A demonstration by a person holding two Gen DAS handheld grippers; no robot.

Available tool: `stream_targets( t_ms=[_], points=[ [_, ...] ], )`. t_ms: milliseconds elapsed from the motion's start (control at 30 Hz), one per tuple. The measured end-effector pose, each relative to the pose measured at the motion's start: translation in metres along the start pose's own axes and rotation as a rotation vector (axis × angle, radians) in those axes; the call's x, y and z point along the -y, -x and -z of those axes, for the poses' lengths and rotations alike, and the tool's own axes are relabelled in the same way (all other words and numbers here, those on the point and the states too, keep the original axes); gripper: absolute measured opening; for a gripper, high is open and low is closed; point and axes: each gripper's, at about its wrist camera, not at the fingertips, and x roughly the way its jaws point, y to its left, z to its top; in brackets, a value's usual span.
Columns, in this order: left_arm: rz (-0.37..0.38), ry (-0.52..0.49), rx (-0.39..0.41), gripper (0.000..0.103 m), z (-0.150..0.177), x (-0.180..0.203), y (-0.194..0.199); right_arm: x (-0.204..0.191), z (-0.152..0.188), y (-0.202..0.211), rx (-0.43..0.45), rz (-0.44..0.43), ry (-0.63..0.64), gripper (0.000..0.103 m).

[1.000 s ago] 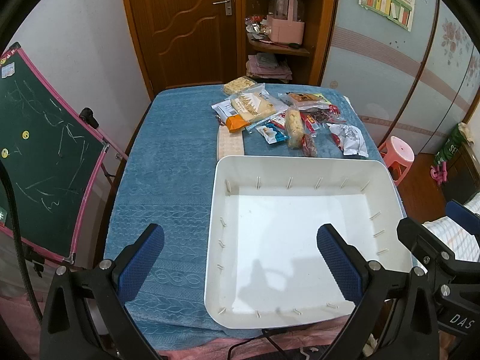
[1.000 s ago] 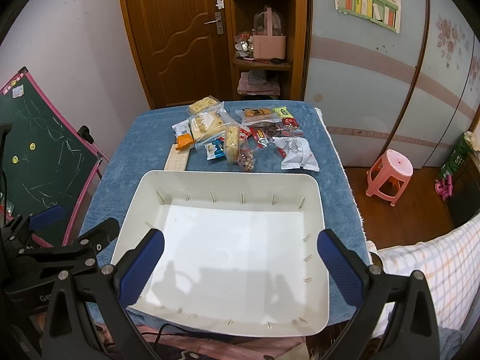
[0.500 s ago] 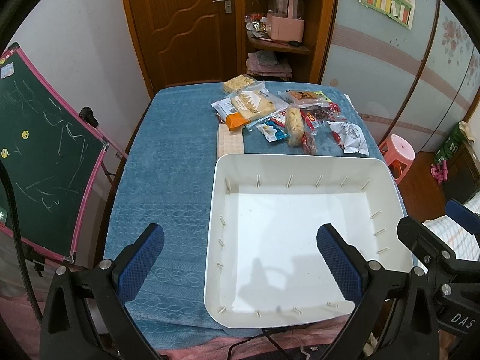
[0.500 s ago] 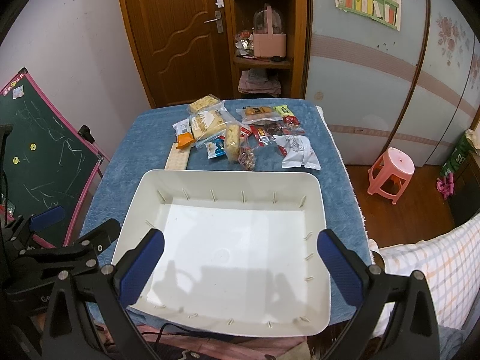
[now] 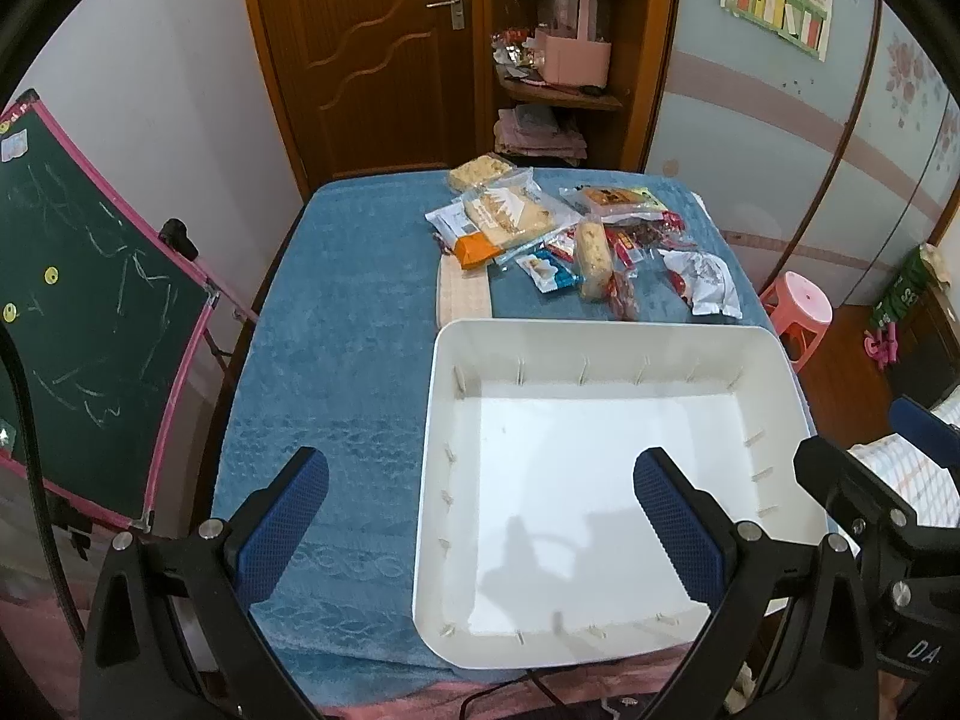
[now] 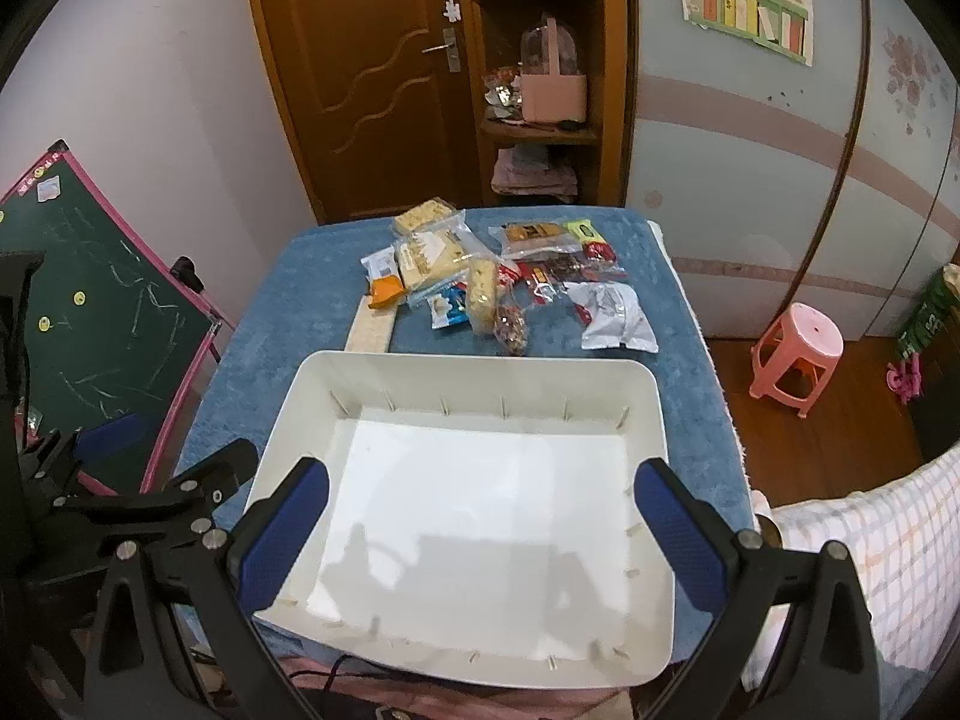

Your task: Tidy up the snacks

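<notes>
An empty white bin [image 5: 600,336] [image 6: 474,363] stands on the near half of the blue-covered table [image 5: 342,348] [image 6: 300,294]. Beyond its far wall lies a heap of snack packets [image 5: 576,240] [image 6: 480,282]: a clear bag of biscuits [image 5: 510,213] [image 6: 429,255], a long cracker pack [image 5: 465,294] [image 6: 375,327], a white foil bag [image 5: 705,282] [image 6: 612,315]. My left gripper [image 5: 480,531] hangs open over the bin's near left part, holding nothing. My right gripper [image 6: 480,531] is open above the bin's near side, also holding nothing.
A green chalkboard [image 5: 72,312] [image 6: 96,324] leans at the table's left. A pink stool [image 5: 801,306] [image 6: 795,354] stands on the floor at the right. A brown door [image 5: 372,54] and a shelf unit with a pink basket [image 5: 573,54] lie behind the table.
Both grippers stay open and nearly still. The right wrist view has crept slightly forward, so the bin and snacks sit a little lower in it.
</notes>
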Motion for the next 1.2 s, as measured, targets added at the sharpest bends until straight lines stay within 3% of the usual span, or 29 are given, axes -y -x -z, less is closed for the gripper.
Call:
stream_targets(
  t_ms=[233, 467, 700, 900, 1067, 1200],
  points=[
    [-0.010, -0.006, 0.022, 0.101, -0.016, -0.003, 0.001, -0.003, -0.013, 0.001, 0.026, 0.008, 0.030, 0.103],
    [0.011, -0.029, 0.015, 0.101, -0.041, -0.003, -0.006, 0.006, -0.035, -0.009, -0.004, -0.033, 0.016, 0.103],
    [-0.036, -0.067, 0.063, 0.101, -0.090, -0.010, -0.010, 0.023, -0.077, -0.011, 0.032, -0.006, 0.011, 0.103],
    [-0.033, -0.007, 0.087, 0.101, -0.140, -0.034, -0.018, 0.036, -0.122, -0.021, 0.065, 0.016, 0.005, 0.102],
    [-0.024, 0.046, 0.121, 0.102, -0.171, -0.050, -0.042, 0.035, -0.154, -0.045, 0.080, -0.004, 0.008, 0.102],
    [0.003, 0.033, 0.042, 0.102, -0.182, -0.048, -0.088, 0.028, -0.172, -0.092, 0.022, -0.028, 0.020, 0.097]
  ],
)
